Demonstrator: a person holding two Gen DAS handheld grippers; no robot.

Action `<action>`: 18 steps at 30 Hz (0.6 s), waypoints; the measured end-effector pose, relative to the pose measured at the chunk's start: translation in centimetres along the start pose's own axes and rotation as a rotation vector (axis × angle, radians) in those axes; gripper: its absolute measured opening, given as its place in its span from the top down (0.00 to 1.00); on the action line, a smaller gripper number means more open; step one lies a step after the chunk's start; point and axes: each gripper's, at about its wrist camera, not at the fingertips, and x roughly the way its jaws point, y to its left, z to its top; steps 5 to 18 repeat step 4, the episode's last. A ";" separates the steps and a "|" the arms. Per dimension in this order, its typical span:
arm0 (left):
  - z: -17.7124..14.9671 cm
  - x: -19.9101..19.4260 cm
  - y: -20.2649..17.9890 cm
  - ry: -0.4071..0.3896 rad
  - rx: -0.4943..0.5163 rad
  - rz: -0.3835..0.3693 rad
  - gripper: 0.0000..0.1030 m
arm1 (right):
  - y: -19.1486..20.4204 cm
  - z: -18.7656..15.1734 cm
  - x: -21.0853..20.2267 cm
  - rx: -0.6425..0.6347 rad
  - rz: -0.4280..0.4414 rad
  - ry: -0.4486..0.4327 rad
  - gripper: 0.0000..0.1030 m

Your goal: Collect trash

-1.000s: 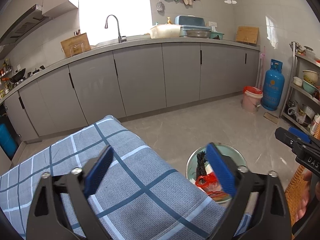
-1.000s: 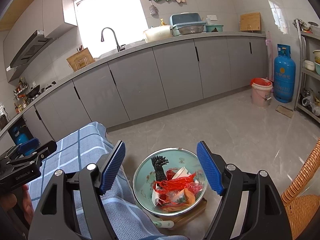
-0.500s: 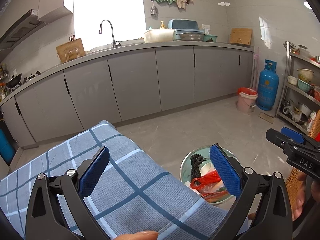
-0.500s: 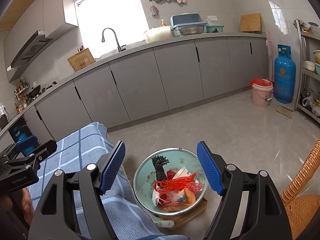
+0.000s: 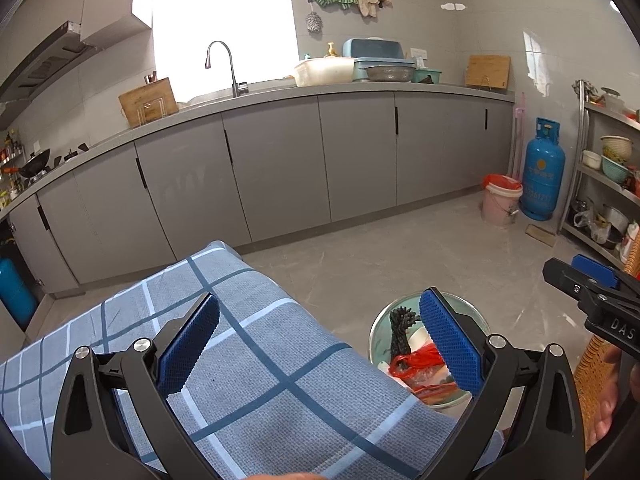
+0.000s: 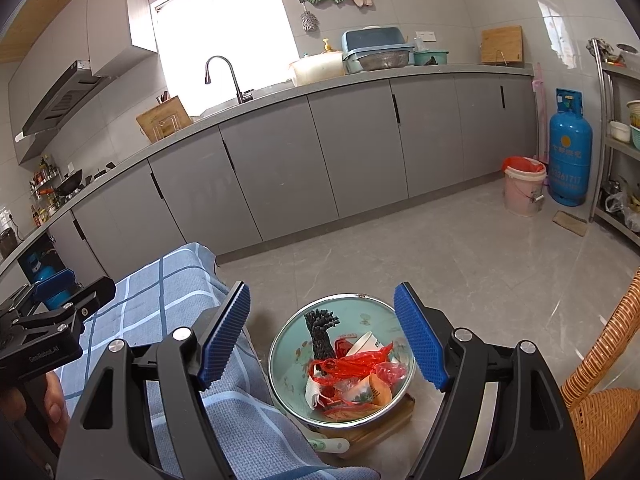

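Right gripper [image 6: 322, 338] at lower centre of its frame, jaws wide, nothing between the pads; it hovers above the bowl [image 6: 288, 344]. Bowl low in the frame, on a wooden board [image 6: 384, 428], filled with trash: red plastic bag [image 6: 352, 364], paper cup [image 6: 366, 342], black bristly piece [image 6: 320, 330]. Left gripper [image 5: 320, 342] at lower centre of its frame, jaws also wide and empty, over a blue checked cloth [image 5: 280, 360]. Wicker chair [image 6: 600, 380] at lower right.
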 end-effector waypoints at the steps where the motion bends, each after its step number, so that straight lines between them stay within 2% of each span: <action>1: 0.0 0.0 0.0 0.002 0.001 -0.007 0.04 | 0.0 0.0 0.0 -0.002 -0.001 0.000 0.28; 18: 0.0 -0.1 0.1 0.001 -0.002 -0.012 0.04 | 0.0 0.0 0.0 -0.001 0.000 0.001 0.28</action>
